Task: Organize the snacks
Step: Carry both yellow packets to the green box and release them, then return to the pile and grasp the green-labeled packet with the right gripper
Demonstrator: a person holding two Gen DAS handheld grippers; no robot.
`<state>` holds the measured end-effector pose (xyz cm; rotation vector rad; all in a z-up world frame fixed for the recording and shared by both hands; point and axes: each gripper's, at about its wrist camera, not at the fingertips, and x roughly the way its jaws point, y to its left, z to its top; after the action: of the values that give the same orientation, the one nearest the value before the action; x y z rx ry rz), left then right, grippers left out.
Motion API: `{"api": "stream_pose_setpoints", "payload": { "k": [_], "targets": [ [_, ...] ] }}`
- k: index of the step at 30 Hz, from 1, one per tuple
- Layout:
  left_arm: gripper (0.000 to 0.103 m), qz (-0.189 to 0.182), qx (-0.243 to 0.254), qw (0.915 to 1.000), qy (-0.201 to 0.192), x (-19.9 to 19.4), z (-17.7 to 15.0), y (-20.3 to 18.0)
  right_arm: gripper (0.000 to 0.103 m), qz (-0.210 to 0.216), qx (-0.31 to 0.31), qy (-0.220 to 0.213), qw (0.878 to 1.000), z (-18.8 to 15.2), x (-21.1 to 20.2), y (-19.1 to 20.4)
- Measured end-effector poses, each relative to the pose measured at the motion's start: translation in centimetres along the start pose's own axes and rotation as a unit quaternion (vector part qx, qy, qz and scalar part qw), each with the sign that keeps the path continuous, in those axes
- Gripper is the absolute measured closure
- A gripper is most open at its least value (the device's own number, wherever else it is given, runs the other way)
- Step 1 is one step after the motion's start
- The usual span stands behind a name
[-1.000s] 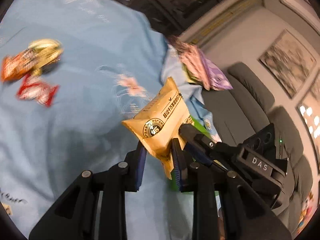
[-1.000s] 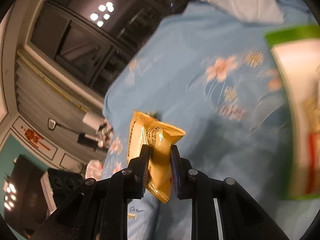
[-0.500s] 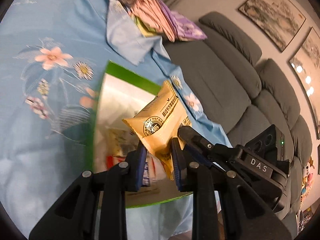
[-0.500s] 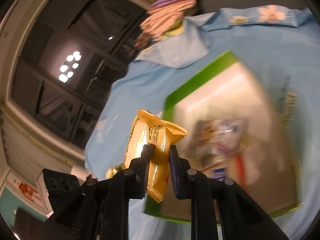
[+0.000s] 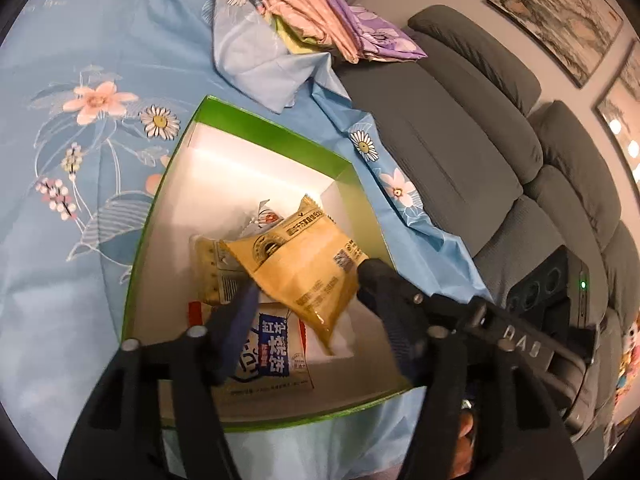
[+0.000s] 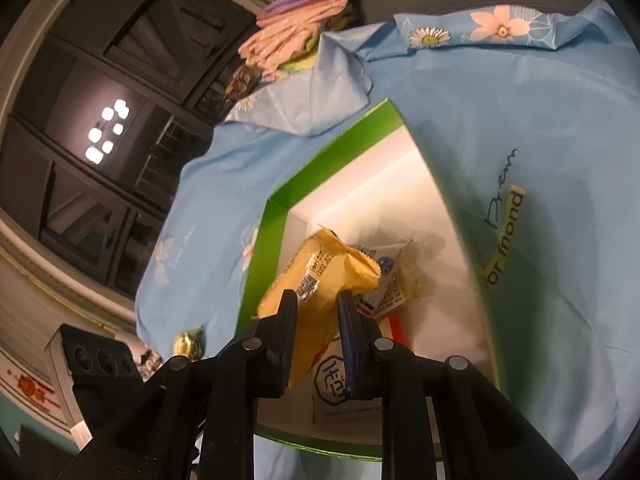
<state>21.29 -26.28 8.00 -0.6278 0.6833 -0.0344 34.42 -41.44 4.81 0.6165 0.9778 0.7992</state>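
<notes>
One green box [image 5: 272,130], about four snack packets [image 5: 304,264] inside, two tongs [image 5: 316,300], one fabric stack [image 5: 340,24].

You face a grey sofa [image 5: 472,128] under framed pictures [image 5: 560,16]. Dark windows [image 6: 100,160] reflect ceiling lights [image 6: 106,136] beside you.

The right gripper [image 6: 318,312] pinched a yellow snack packet [image 6: 320,280] between its fingers [image 6: 286,328] over a green-rimmed white box [image 6: 276,236]. Other wrapped snacks [image 6: 384,280] lay inside. The box sat on a blue floral cloth [image 6: 540,120].
</notes>
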Motion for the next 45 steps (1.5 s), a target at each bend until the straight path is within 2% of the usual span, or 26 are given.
{"api": "stream_pose_setpoints", "payload": {
  "k": [1, 2, 3, 4, 6, 8, 12, 14, 17, 19, 21, 23, 26, 30, 31, 33, 35, 38, 40, 41, 43, 44, 45],
  "targets": [
    [0.029, -0.002, 0.019, 0.9998, -0.004, -0.5, -0.1, -0.6, 0.075, 0.008, 0.012, -0.004, 1.0, 0.1, -0.4, -0.3],
    [0.022, 0.01, 0.036, 0.9992, -0.012, -1.1, -0.2, -1.1, 0.067, 0.015, 0.019, -0.006, 1.0, 0.5, -0.4, -0.4],
    [0.006, 0.036, 0.052, 0.9974, -0.034, -2.0, -0.3, -1.5, 0.053, 0.027, 0.03, -0.009, 0.999, 0.5, -0.7, -0.4],
    [0.001, 0.054, 0.067, 0.9944, -0.061, -3.0, -0.4, -1.8, 0.047, 0.039, 0.033, -0.011, 0.999, 0.6, -0.9, -0.3],
    [0.001, 0.062, 0.113, 0.9837, -0.125, -6.0, -0.7, -2.5, 0.026, 0.054, 0.03, -0.016, 0.998, 0.7, -1.4, 0.7],
    [0.001, 0.064, 0.132, 0.9781, -0.147, -8.0, -0.6, -2.4, 0.016, 0.049, 0.017, -0.034, 0.998, 0.4, -2.1, 1.9],
    [0.0, 0.093, 0.137, 0.966, -0.199, -13.0, -0.7, -0.4, 0.007, 0.06, -0.036, -0.029, 0.997, -0.1, -2.2, 5.7],
    [0.0, 0.103, 0.122, 0.9618, -0.222, -15.7, -1.2, 1.5, 0.004, 0.058, -0.067, -0.019, 0.996, -0.6, -1.5, 7.8],
    [0.0, 0.129, 0.102, 0.9576, -0.237, -19.2, -2.4, 5.0, 0.002, 0.054, -0.13, -0.004, 0.99, -2.2, 0.3, 12.4],
    [0.0, 0.179, 0.09, 0.9477, -0.248, -21.7, -3.9, 7.8, 0.001, 0.06, -0.167, 0.02, 0.984, -3.5, 2.5, 15.5],
    [0.0, 0.219, 0.075, 0.9398, -0.252, -23.5, -5.4, 10.1, 0.001, 0.06, -0.2, 0.057, 0.976, -5.2, 6.1, 19.3],
    [0.0, 0.241, 0.058, 0.937, -0.246, -24.8, -6.6, 12.3, 0.001, 0.058, -0.227, 0.094, 0.968, -6.9, 9.8, 22.6],
    [0.0, 0.263, 0.032, 0.9377, -0.224, -26.1, -8.5, 15.9, 0.001, 0.05, -0.279, 0.145, 0.948, -9.7, 15.5, 27.8],
    [0.0, 0.287, 0.017, 0.938, -0.194, -26.8, -11.3, 19.3, 0.001, 0.021, -0.359, 0.159, 0.919, -13.5, 23.6, 34.2],
    [0.0, 0.293, 0.013, 0.9376, -0.187, -26.9, -11.6, 19.8, 0.001, 0.012, -0.382, 0.167, 0.909, -14.6, 26.3, 35.8],
    [0.0, 0.293, 0.006, 0.9386, -0.182, -27.0, -12.4, 20.2, 0.001, 0.015, -0.4, 0.186, 0.897, -15.8, 29.7, 37.0],
    [0.0, 0.29, 0.001, 0.94, -0.179, -26.9, -12.7, 20.7, 0.001, -0.028, -0.406, 0.202, 0.891, -16.8, 33.6, 37.7],
    [0.0, 0.301, -0.012, 0.9396, -0.162, -26.7, -13.3, 21.3, 0.001, -0.069, -0.42, 0.243, 0.872, -18.2, 38.3, 37.9],
    [0.0, 0.29, -0.023, 0.945, -0.15, -26.6, -13.8, 21.8, 0.001, -0.099, -0.423, 0.256, 0.863, -19.0, 40.3, 37.7],
    [0.0, 0.285, -0.026, 0.9467, -0.147, -26.5, -13.9, 22.1, 0.001, -0.108, -0.42, 0.258, 0.863, -19.2, 41.2, 37.5],
    [0.0, 0.28, -0.044, 0.9478, -0.146, -26.5, -14.1, 22.4, 0.001, -0.095, -0.395, 0.278, 0.87, -19.5, 42.5, 37.2],
    [0.0, 0.278, -0.054, 0.9481, -0.145, -26.5, -14.0, 22.6, 0.007, -0.096, -0.385, 0.277, 0.875, -19.5, 43.0, 36.9],
    [0.0, 0.275, -0.062, 0.9492, -0.139, -26.4, -14.0, 22.8, 0.029, -0.108, -0.373, 0.269, 0.882, -19.4, 43.6, 36.6]
  ]
}}
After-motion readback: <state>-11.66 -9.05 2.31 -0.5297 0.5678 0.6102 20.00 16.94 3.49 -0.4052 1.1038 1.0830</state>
